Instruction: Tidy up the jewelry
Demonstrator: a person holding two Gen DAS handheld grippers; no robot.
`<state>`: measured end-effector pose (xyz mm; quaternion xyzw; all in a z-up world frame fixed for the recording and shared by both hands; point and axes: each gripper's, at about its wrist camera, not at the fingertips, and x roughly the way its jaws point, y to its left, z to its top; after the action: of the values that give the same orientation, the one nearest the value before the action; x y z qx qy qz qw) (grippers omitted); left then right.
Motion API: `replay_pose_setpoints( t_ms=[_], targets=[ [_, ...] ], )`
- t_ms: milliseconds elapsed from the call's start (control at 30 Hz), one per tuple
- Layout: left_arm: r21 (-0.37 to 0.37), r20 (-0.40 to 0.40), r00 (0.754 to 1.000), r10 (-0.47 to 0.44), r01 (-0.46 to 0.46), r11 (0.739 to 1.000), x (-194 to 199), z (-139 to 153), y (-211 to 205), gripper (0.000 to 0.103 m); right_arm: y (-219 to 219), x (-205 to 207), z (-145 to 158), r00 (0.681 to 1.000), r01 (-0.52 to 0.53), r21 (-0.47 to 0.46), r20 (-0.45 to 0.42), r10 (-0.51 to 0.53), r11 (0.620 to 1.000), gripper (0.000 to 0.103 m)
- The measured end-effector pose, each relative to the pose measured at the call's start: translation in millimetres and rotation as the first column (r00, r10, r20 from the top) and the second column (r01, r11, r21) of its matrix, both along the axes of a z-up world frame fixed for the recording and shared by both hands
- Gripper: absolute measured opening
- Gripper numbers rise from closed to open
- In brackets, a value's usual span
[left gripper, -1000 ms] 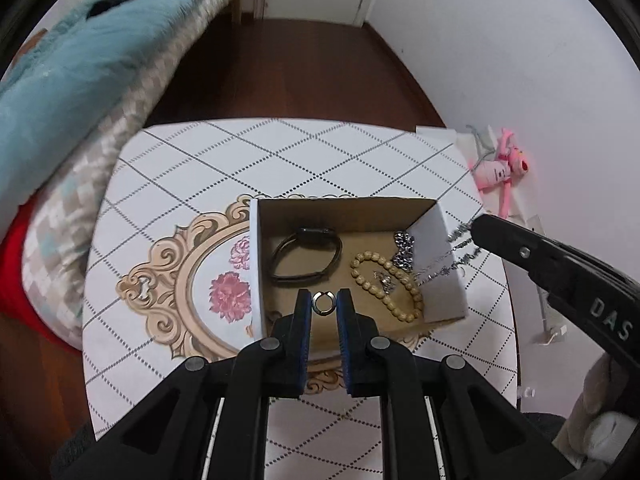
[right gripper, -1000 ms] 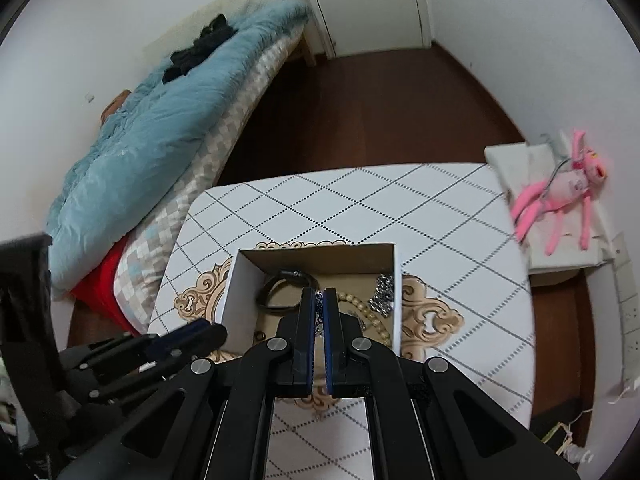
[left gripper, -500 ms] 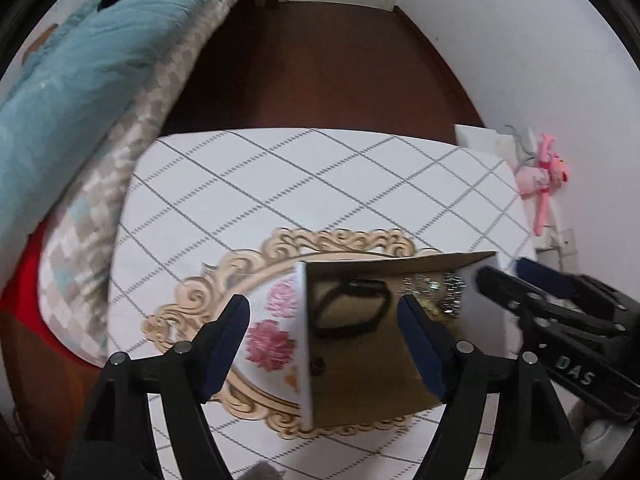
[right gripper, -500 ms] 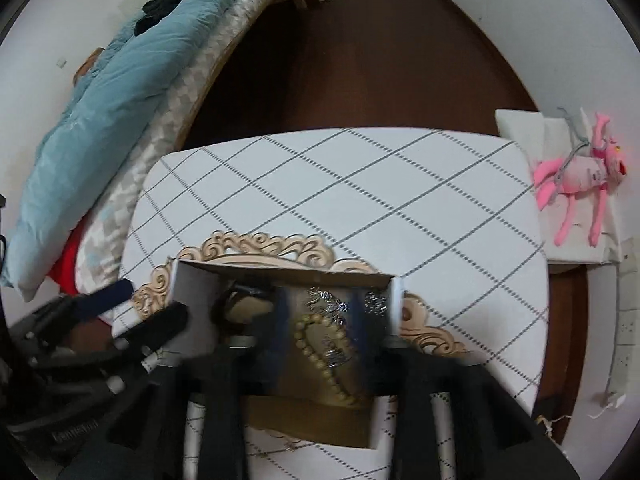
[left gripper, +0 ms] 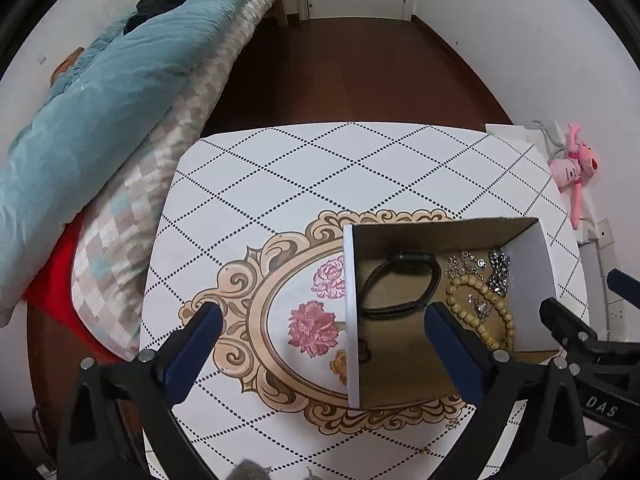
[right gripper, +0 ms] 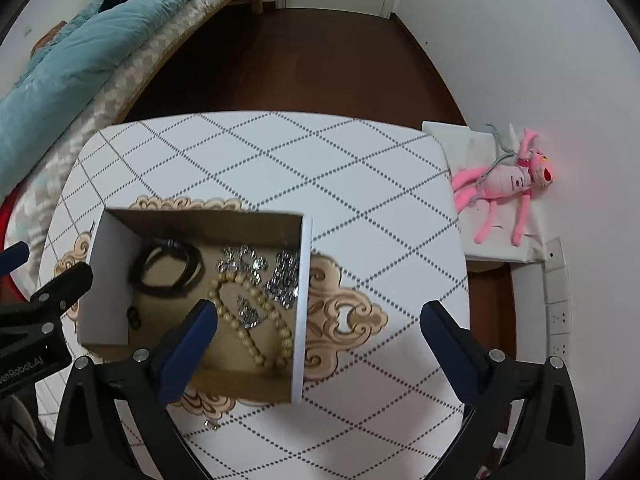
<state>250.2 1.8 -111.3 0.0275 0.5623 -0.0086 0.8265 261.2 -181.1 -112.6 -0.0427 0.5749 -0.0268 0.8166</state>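
From the left wrist camera, the left tool (left gripper: 322, 316) hangs above the worktop (left gripper: 360, 168) with its fingers spread wide and nothing between them. An open cardboard box (left gripper: 528, 280) sits toward the worktop's right edge, on the ornate floral print. Inside lie a black bracelet (left gripper: 398, 284) on the left, a beaded bracelet (left gripper: 480, 312) to its right, and silver chain pieces (left gripper: 498, 272) by the box's far right wall. A small ring (left gripper: 362, 350) rests on the box floor near the left wall. A tiny silver piece (left gripper: 453, 424) lies on the worktop just outside the box's near side. The right tool's tips show at the right margin.

From the right wrist camera, the right tool (right gripper: 318, 320) is likewise spread wide and empty, one finger over the box (right gripper: 302, 300), the other over bare worktop (right gripper: 280, 152). The black bracelet (right gripper: 168, 270), beaded bracelet (right gripper: 252, 320), silver chain pieces (right gripper: 284, 280) and ring (right gripper: 134, 318) all lie inside. A pink plush toy (right gripper: 508, 188) lies beyond the worktop's right edge.
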Motion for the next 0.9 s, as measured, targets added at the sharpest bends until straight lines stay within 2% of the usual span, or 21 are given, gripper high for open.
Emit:
replay_pose_setpoints(
  t_ms=[333, 567, 900],
  targets=[
    [-0.007, 0.024, 1.0, 0.012, -0.012, 1.0, -17, 11, -2, 0.103, -7, -21, 9, 0.999, 0.034, 0.012, 0.03, -0.034, 0.999, 0.103],
    [-0.015, 0.095, 0.995, 0.031, -0.029, 0.999, -49, 42, -2, 0.103, -11, -48, 40, 0.993, 0.052, 0.017, 0.109, -0.054, 0.999, 0.103],
    [-0.031, 0.205, 0.978, 0.023, -0.017, 0.999, -95, 94, -5, 0.103, -11, -99, 100, 0.966, 0.065, 0.033, 0.248, -0.071, 0.997, 0.103]
  ],
)
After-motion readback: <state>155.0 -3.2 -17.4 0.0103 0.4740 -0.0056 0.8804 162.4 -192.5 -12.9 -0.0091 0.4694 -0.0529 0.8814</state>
